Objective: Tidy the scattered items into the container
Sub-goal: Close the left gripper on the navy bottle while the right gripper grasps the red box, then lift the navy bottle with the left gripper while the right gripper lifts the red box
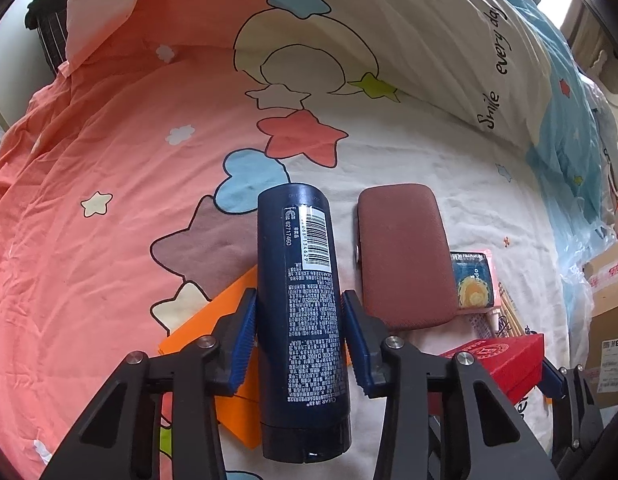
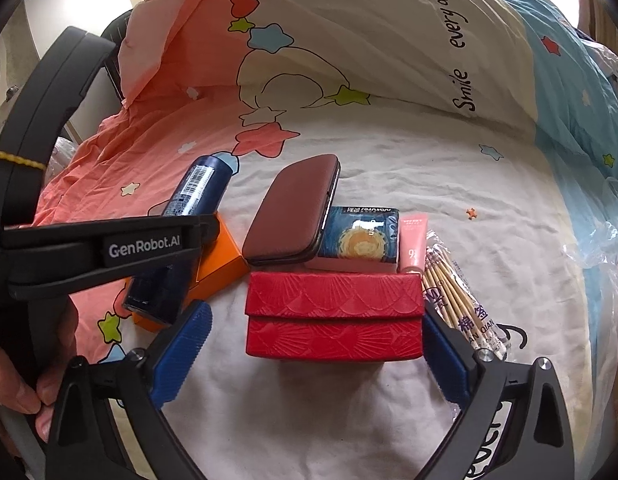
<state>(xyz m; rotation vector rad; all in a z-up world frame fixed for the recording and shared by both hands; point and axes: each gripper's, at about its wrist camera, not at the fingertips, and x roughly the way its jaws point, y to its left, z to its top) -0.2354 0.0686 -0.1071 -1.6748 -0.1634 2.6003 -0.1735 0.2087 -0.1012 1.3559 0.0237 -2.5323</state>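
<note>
Bottle (image 1: 299,300) clamped in left gripper (image 1: 299,320) atop orange box (image 1: 213,320); right gripper (image 2: 313,344) open astride red box (image 2: 335,316).

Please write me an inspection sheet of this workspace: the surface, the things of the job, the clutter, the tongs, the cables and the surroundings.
Surface: bed sheet, star print, wrinkled.
Job's things: dark blue bottle lying partly over orange box; brown case leaning on tissue pack; pink tube; cotton swab pack; red box.
Container: cannot tell which item it is.
Clutter: plastic wrap at right edge.
Tongs: left tongs shut on the bottle; right tongs open, either side of the red box.
Cables: nothing seen.
Surroundings: folded quilt behind; cardboard box.
</note>
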